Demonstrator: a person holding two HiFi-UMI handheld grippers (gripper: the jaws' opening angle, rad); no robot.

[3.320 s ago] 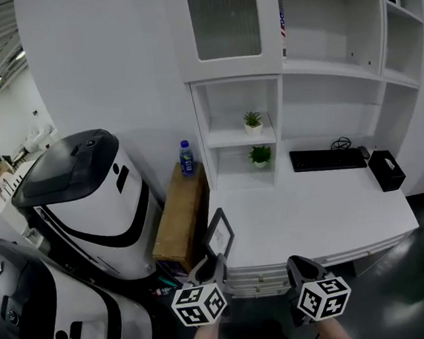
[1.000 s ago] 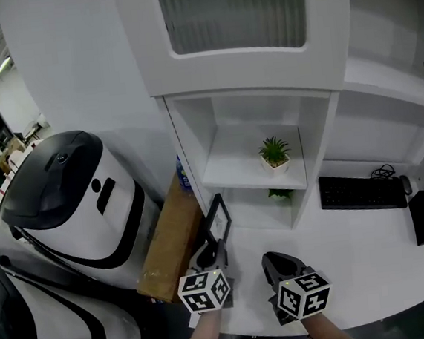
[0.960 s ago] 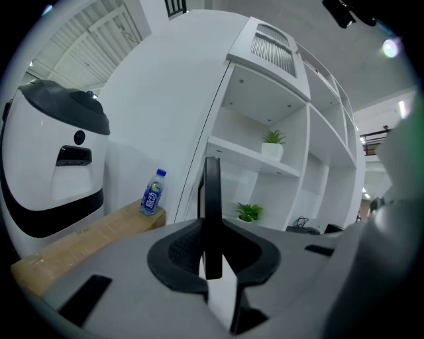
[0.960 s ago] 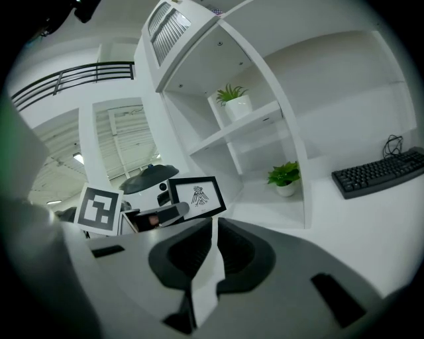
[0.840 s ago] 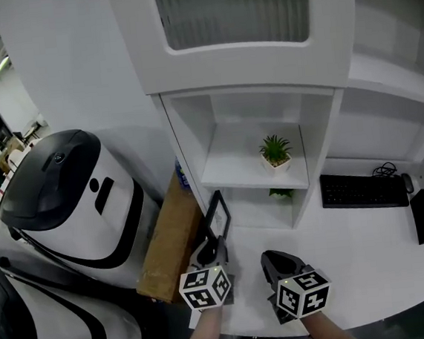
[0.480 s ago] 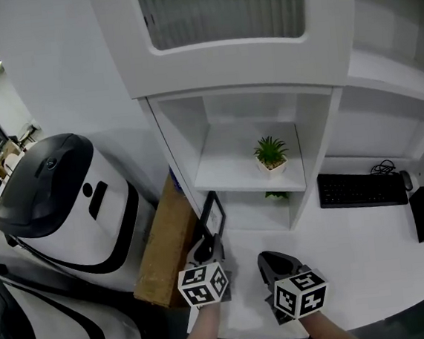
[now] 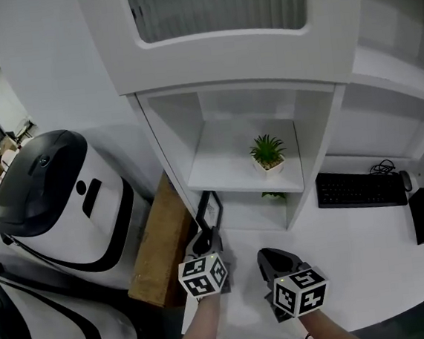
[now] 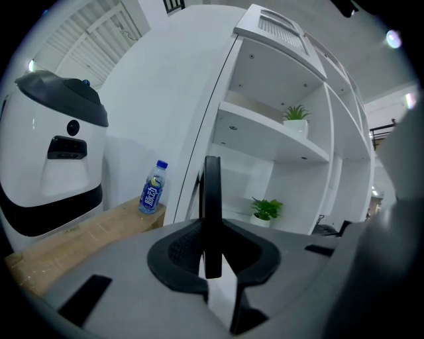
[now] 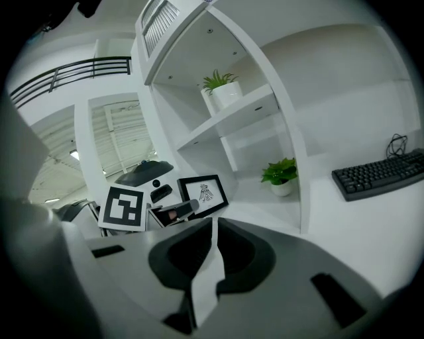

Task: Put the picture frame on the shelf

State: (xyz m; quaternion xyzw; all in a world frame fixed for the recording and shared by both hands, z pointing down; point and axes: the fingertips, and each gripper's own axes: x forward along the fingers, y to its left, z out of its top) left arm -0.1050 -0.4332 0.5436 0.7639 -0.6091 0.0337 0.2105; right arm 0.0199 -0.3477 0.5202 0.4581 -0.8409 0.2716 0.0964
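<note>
Shelf unit [image 7: 328, 57] way closer than few secs ago, so I've walked right up. Shelf [image 7: 223, 173] with potted plant [image 7: 269, 154] dead ahead now. Picture frame [image 7: 209, 211] upright, just below shelf's front-left edge, not on it yet. Left gripper [image 7: 206, 241] clamped on frame's bottom edge. Right gripper [image 7: 269, 260] pinched together, empty. Lift-and-place next, I reckon.

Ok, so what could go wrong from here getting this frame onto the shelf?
The left gripper pinches the picture frame only at its thin lower edge, so it may pivot or slip. The frame sits close to the shelf front edge and left upright, and could clip them. The potted plant on the shelf's right could get knocked.
</note>
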